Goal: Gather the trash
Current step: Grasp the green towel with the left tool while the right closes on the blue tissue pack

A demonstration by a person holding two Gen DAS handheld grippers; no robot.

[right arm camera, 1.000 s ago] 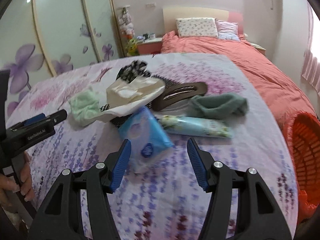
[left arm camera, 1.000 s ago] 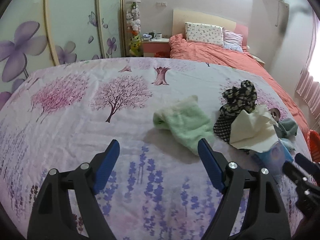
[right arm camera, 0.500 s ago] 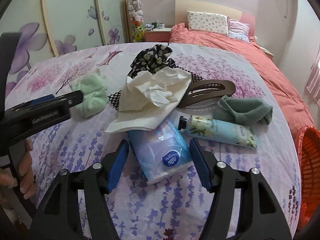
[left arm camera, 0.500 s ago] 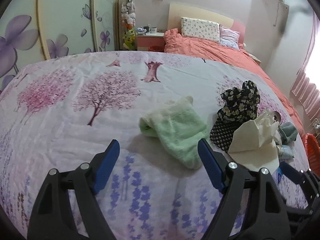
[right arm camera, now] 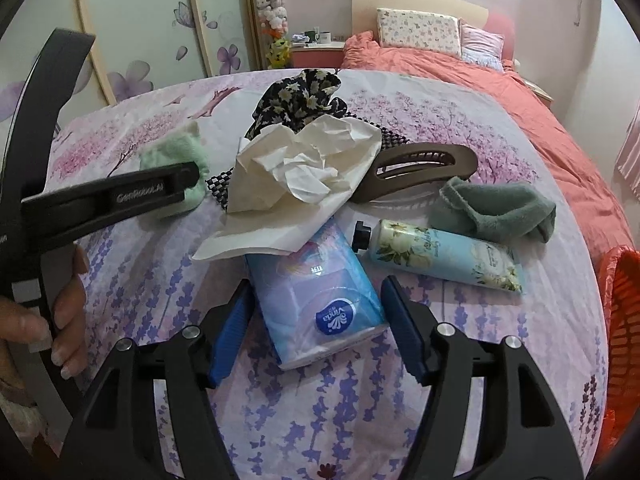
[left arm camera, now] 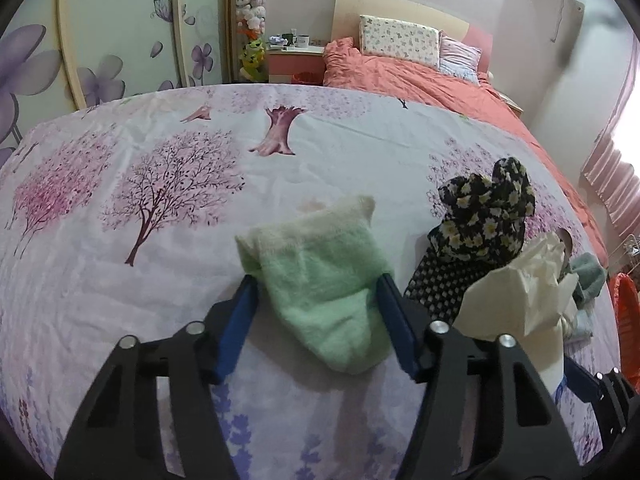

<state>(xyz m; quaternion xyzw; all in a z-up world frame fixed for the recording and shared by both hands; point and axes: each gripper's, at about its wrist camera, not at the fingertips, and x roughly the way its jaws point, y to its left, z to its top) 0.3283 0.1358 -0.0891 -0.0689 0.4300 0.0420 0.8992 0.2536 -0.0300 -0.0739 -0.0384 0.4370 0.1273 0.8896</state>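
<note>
A pale green towel [left arm camera: 320, 276] lies on the flowered bedspread [left arm camera: 140, 240]. My left gripper [left arm camera: 316, 300] straddles it with its jaws closing; the blue pads sit at the towel's two sides and the towel shows no squeeze. In the right wrist view a blue tissue pack [right arm camera: 320, 292] lies between the fingers of my right gripper [right arm camera: 316, 312], which is open with thin gaps on both sides. A crumpled white paper [right arm camera: 304, 168] rests on the pack's far end. The left gripper's finger [right arm camera: 152, 190] reaches over the green towel [right arm camera: 176, 148].
Behind the pack lie a flowered cream tube [right arm camera: 444, 256], a brown hair clip [right arm camera: 424, 164], a dark green cloth [right arm camera: 496, 208] and a black floral cloth [right arm camera: 300, 96]. An orange basket [right arm camera: 624, 300] stands at the right edge. A person's hand [right arm camera: 60, 300] holds the left gripper's handle.
The left gripper moved forward and down until the green towel came between its fingers, and its jaws narrowed. The right gripper came closer over the tissue pack and its jaws widened slightly.
</note>
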